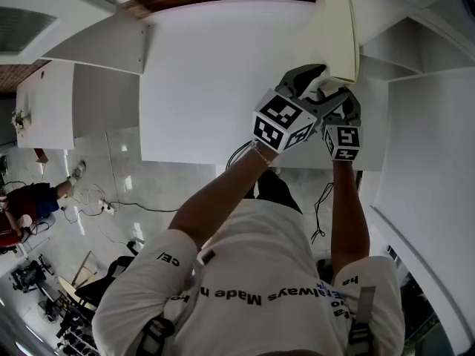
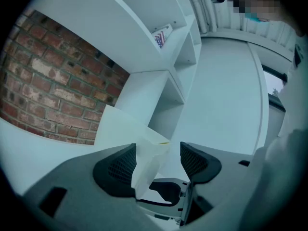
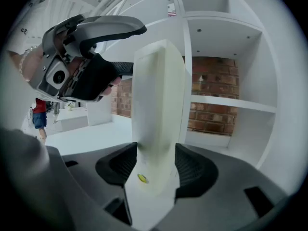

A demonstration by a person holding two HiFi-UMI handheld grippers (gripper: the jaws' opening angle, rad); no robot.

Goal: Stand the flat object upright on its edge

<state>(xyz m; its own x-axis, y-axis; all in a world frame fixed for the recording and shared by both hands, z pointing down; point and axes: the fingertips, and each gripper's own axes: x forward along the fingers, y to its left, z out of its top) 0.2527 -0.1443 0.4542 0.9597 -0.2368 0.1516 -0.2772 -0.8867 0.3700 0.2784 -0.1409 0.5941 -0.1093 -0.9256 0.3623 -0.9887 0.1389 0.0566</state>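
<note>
The flat object is a cream-white box [image 1: 335, 28] at the far right of the white table [image 1: 223, 73], by the shelving. In the right gripper view it stands tall and narrow [image 3: 156, 95], rising straight out from between the jaws. My right gripper [image 3: 155, 150] is shut on its lower end, both ribbed pads against its faces. My left gripper [image 2: 158, 150] is open around a corner of the box [image 2: 125, 129]. The box lies against the left pad and a gap shows at the right one. In the head view, both grippers [image 1: 324, 84] [image 1: 347, 102] meet at the box's near end.
White shelf compartments [image 3: 226, 57] with a brick wall [image 2: 43, 90] behind them stand just past the box. The table edge runs just under my hands. A person [image 1: 30, 202] sits on the floor side at far left, with cables [image 1: 119, 206] across the tiles.
</note>
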